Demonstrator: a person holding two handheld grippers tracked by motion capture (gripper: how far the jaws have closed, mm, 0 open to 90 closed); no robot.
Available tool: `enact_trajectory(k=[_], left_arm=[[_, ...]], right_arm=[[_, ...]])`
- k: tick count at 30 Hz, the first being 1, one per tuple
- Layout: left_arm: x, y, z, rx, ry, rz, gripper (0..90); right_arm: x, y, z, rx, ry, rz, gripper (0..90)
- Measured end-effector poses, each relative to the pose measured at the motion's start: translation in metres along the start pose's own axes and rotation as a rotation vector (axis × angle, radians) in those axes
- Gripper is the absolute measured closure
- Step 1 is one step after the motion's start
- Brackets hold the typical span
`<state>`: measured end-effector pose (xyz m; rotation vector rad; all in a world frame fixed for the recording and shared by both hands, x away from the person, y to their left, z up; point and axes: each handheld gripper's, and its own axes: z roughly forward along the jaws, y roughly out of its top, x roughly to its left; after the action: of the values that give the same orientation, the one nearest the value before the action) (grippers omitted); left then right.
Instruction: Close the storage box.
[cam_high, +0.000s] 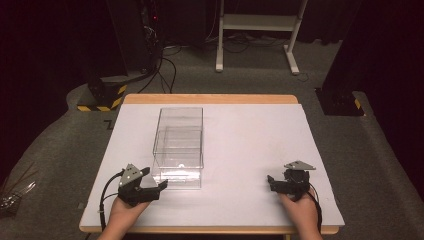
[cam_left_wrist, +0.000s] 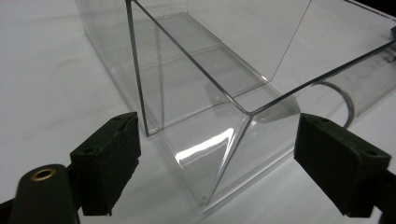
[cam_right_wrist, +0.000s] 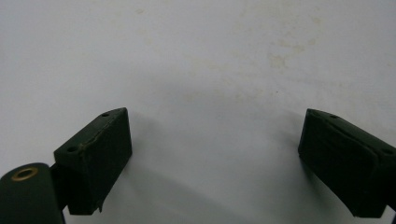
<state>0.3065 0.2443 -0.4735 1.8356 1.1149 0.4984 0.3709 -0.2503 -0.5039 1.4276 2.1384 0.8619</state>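
A clear box (cam_high: 179, 146) is sitting on the white table (cam_high: 250, 145), left of centre, its near end toward the person. The left gripper (cam_high: 159, 185) is resting just beside the box's near left corner (cam_left_wrist: 233, 140), jaws spread wide and gripping nothing. The right gripper (cam_high: 270, 181) is lying well apart at the table's right, jaws likewise spread over bare table (cam_right_wrist: 210, 60).

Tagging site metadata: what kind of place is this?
Probably a lab or data-collection bay: black-and-yellow hazard-striped base, dark equipment rack with trailing cables, and a white-topped wooden table on grey carpet.
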Motion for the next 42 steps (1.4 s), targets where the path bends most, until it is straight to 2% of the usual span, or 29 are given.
enact_trajectory(k=[3, 6, 11, 24, 30, 42], left_arm=[[0.001, 0.0, 0.002, 0.004, 0.007, 0.005, 15.0], [0.003, 0.0, 0.006, 0.006, 0.008, -0.009, 14.4], [0.004, 0.002, 0.011, 0.017, 0.02, 0.002, 12.2], [0.008, 0.007, 0.023, 0.012, 0.042, -0.014, 11.5], [0.01, 0.008, 0.028, 0.016, 0.053, -0.008, 11.4], [0.019, 0.013, 0.042, 0.012, 0.089, -0.041, 12.5]], right_arm=[[0.0, 0.0, 0.0, 0.0, 0.0, 0.0, 9.4], [0.0, 0.0, 0.0, 0.0, 0.0, 0.0, 9.4], [0.0, 0.0, 0.0, 0.0, 0.0, 0.0, 9.4], [0.0, 0.0, 0.0, 0.0, 0.0, 0.0, 9.4], [0.0, 0.0, 0.0, 0.0, 0.0, 0.0, 9.4], [0.0, 0.0, 0.0, 0.0, 0.0, 0.0, 9.4]])
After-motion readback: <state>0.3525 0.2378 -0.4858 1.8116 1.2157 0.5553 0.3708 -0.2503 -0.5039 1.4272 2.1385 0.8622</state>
